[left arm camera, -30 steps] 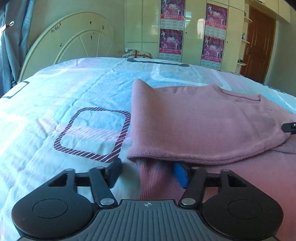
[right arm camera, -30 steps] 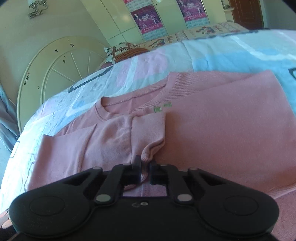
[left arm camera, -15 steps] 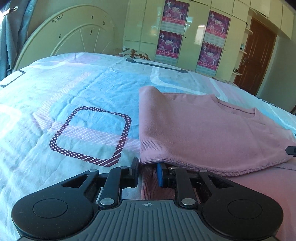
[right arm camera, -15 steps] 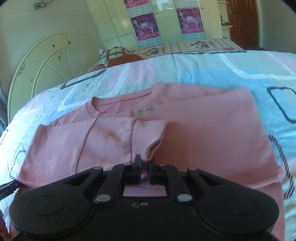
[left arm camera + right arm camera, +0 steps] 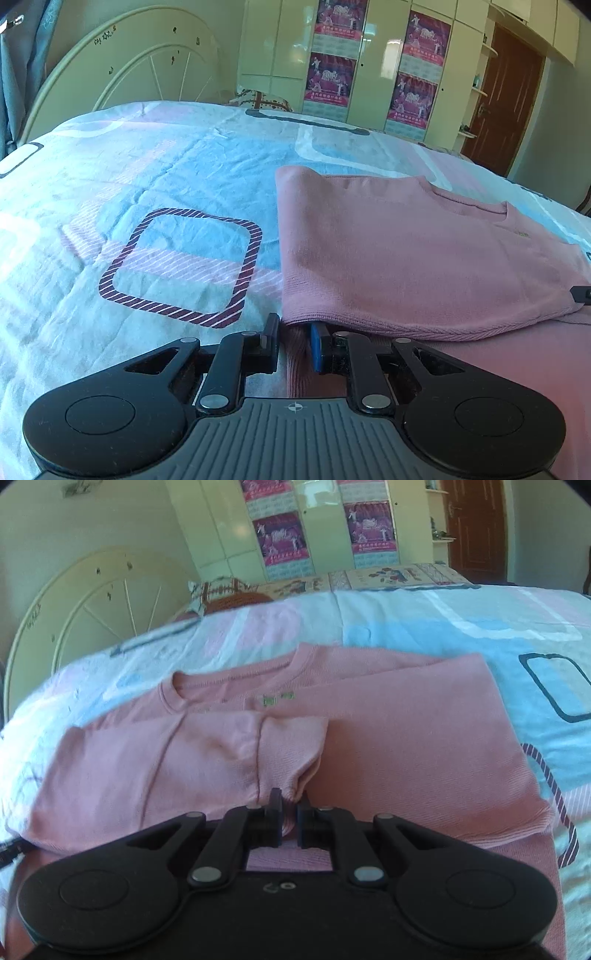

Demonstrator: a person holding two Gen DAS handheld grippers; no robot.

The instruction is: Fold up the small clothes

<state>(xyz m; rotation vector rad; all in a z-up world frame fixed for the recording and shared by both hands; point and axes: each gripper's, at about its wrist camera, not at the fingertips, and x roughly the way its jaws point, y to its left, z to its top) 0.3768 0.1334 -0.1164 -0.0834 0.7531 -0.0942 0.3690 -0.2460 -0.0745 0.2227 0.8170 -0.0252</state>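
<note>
A pink knit sweater (image 5: 406, 251) lies on the bed, its sides folded inward. In the left wrist view my left gripper (image 5: 293, 347) is shut on the ribbed hem at the sweater's lower left corner (image 5: 295, 350), under the folded flap. In the right wrist view my right gripper (image 5: 290, 812) is shut on a bunched cuff of the folded sleeve (image 5: 291, 753) over the sweater body (image 5: 406, 760). The neckline with its green label (image 5: 277, 699) lies farther off. The right gripper's tip (image 5: 581, 293) shows at the left view's right edge.
The bedsheet (image 5: 147, 192) is pale blue, pink and white with striped square patterns (image 5: 181, 266). A cream round headboard (image 5: 122, 70) stands behind, with a pillow (image 5: 225, 594), wardrobes with posters (image 5: 332, 55) and a brown door (image 5: 502, 96) beyond.
My left gripper closed from open onto the sweater's hem corner. The right gripper stayed shut on the sleeve cuff and both views have drawn back a little from the sweater.
</note>
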